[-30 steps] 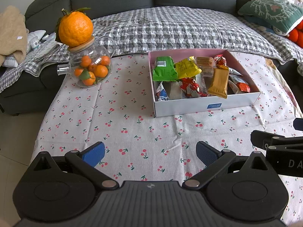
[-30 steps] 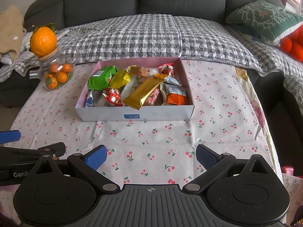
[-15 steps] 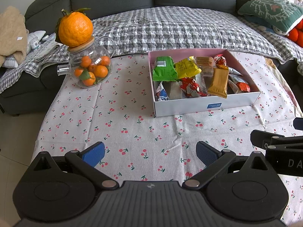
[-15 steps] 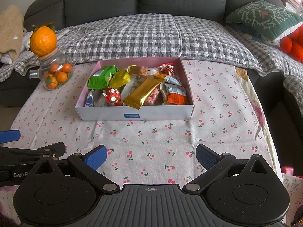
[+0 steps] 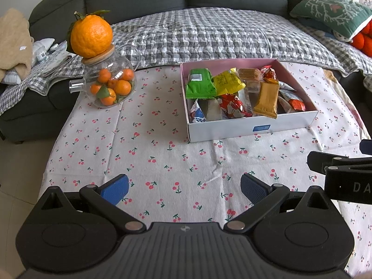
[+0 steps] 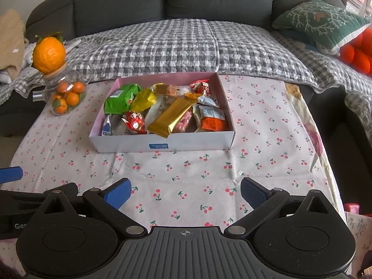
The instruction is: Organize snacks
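From the left wrist view, the left tool point(image 5: 184, 187) hangs low over the worktop point(image 5: 139, 153) with its jaws spread wide and nothing between them. The snack box point(image 5: 251, 129) sits ahead and a little to its right, packed with wrapped snacks point(image 5: 232, 93); a glass jar point(image 5: 109, 86) of small oranges stands ahead to its left.

From the right wrist view, the right tool point(image 6: 184, 191) is just as wide and empty, with the box straight ahead and slightly left. A gold bar point(image 6: 172, 118) tips over the near wall.

All snacks lie in the box, so this fits either sorting yet to come or packing done; I can't tell which.
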### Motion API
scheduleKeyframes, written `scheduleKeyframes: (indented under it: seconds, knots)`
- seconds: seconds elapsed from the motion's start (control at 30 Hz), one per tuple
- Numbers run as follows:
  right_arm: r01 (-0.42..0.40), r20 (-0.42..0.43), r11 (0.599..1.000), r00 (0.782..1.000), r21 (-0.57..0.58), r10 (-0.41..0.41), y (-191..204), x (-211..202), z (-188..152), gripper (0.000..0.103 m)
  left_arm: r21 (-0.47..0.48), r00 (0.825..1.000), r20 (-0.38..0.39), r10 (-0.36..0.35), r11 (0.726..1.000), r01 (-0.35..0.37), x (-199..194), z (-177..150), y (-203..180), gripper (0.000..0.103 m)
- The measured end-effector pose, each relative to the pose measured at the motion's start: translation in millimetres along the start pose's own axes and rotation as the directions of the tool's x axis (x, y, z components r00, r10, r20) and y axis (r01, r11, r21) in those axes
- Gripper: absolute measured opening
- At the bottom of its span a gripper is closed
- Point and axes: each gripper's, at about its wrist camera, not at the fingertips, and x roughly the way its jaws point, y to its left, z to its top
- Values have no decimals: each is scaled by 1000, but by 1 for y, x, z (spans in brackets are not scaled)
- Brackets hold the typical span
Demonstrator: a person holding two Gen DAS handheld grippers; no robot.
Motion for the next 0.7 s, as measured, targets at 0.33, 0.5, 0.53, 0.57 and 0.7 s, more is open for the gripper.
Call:
scheduleKeyframes:
  seconds: [0.33,0.5,0.53,0.57,0.7]
  knots:
    - [-1,3,1000,1000,1,1,1,-1,0,101,-6,1000,-7,2,1000,-2,1,1,1,103]
    - [-2,-1,1000,1000,-1,2,1,-1,0,101,-7,1000,-10,-1,1000,1,1,1,1,103]
    - [-2,-1,1000,1000,-2,2,1,-2,0,101,-7,1000,-10,-1,1000,1,1,1,1,103]
    - [-2,-1,1000,1000,-2,2,1,-2,0,101,-7,1000,-10,0,1000,0,1,1,1,103]
    - [-1,-1,1000,1000,-1,1,1,-1,0,101,-6,1000,-5,3,1000,-4,0,1,1,103]
